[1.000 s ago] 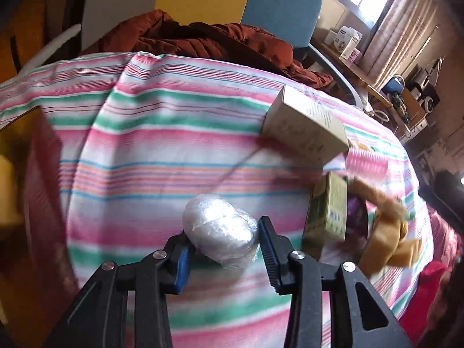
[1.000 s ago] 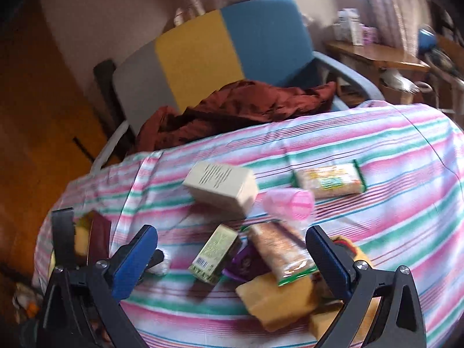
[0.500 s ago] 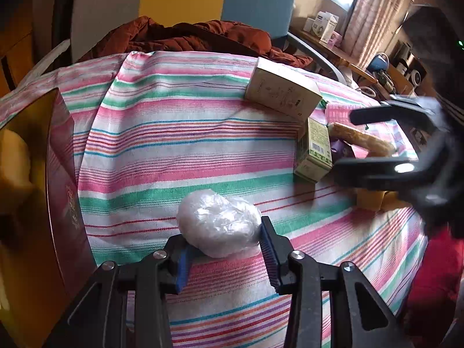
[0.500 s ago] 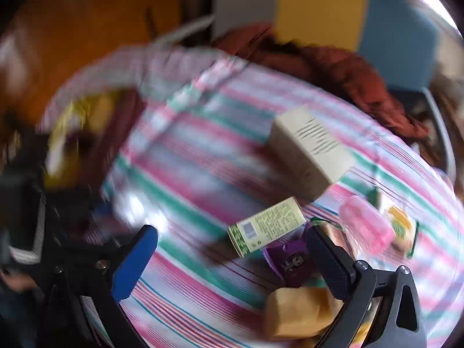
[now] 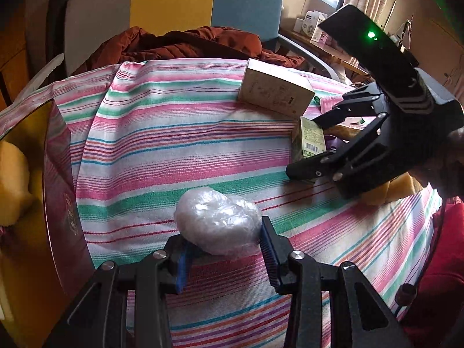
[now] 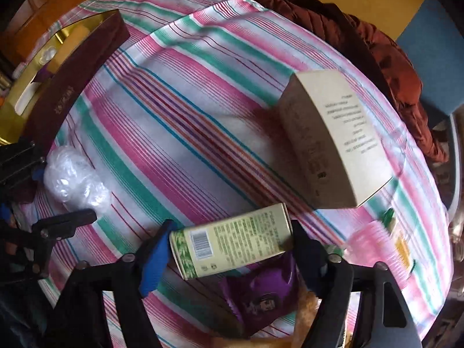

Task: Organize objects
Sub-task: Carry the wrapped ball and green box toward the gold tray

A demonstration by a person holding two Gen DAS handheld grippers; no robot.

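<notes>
- The left tool (image 5: 223, 256) is clamped on a plastic-wrapped bundle (image 5: 218, 224), one pad on each of its sides, just above the striped cloth (image 5: 174, 150) covering the table.
- That bundle looks light and soft; the crinkled film is probably slippery, so a hold across its widest middle, as now, seems the safest, with only mild squeeze.
- To the left of the left tool stands an open maroon box (image 5: 62, 179) with a gold lining, the likely place for it.
- The right tool (image 6: 229, 250) points steeply down with a small green carton (image 6: 232, 243) lying between its pads; its jaws are closing, and motion blur leaves it unclear whether the pads press on the carton's ends yet.
- The carton looks like thin card: light, fairly stiff along its length, easy to dent on the broad faces. Taking it end to end, as the tool is set, spares those faces, though glossy print may let it slide.
- Just beyond the right tool lies a larger beige box (image 6: 333, 145), and under its right finger a purple packet (image 6: 261, 293), close enough to be caught by mistake.
</notes>
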